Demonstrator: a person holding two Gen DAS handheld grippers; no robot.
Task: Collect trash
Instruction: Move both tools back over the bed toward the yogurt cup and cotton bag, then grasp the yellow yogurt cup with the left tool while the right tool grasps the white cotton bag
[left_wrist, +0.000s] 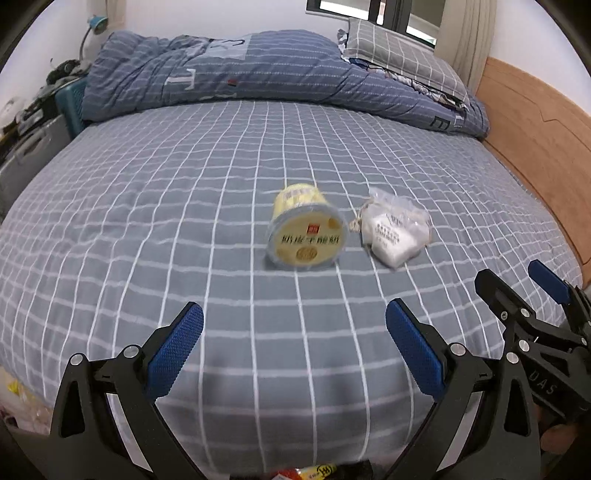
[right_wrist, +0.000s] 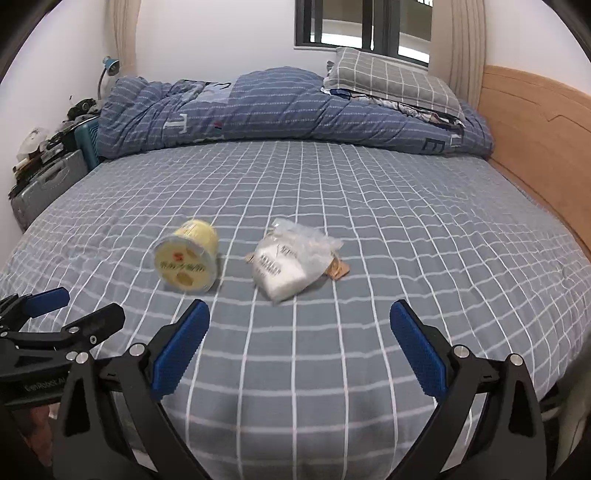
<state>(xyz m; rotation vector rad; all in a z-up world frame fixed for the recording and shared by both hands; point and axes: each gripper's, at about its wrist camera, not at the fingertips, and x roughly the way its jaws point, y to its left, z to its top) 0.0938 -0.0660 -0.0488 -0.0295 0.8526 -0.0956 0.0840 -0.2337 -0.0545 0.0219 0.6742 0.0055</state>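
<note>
A round yellow plastic tub (left_wrist: 306, 232) is seen on its side on the grey checked bedsheet (left_wrist: 147, 206), with a crumpled clear plastic bag (left_wrist: 397, 229) just beside it. The left gripper (left_wrist: 294, 336) and right gripper (right_wrist: 300, 332) are held wide open, empty, short of both items

- Bare checked bed (right_wrist: 369, 206) sheet between both spread tongs and the two items; nothing in the way from the near edge.
- Yellow tub (left_wrist: 306, 229) on its side, just beside the plastic bag (left_wrist: 397, 227), a narrow strip of sheet between them.
- Open sheet left, right and behind both.
- Rolled quilt (right_wrist: 280, 110) and pillow (right_wrist: 391, 79) well behind, blocking the far side.
- Wooden headboard (right_wrist: 535, 122) walling the right.
</note>
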